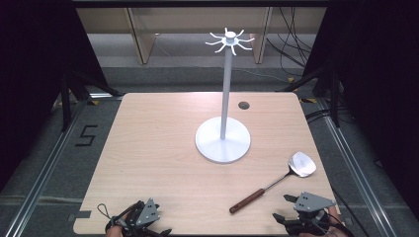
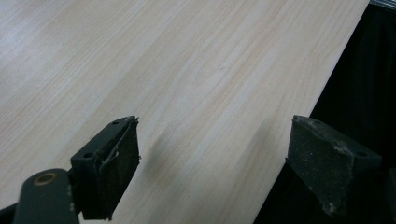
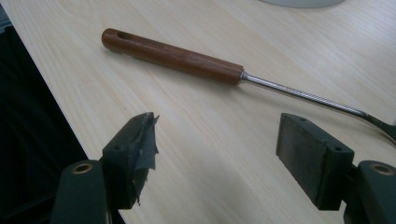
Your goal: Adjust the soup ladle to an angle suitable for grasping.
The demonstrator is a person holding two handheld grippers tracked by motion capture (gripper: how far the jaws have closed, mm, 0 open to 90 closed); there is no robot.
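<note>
1. One spatula (image 1: 276, 182) lies flat at the lower right of the high view, its brown handle (image 3: 173, 57) toward the near edge of the tabletop (image 1: 163, 163).
2. Your right tool (image 3: 215, 149) sits just short of that handle, jaws spread, nothing between them.
3. Your left tool (image 2: 215, 158), at the lower left, is likewise spread and empty.
4. Centre frame stands a white hook stand (image 1: 223, 143).

Pale wooden table (image 1: 148, 163); grey floor (image 1: 44, 148); dark curtains (image 1: 29, 74)
</note>
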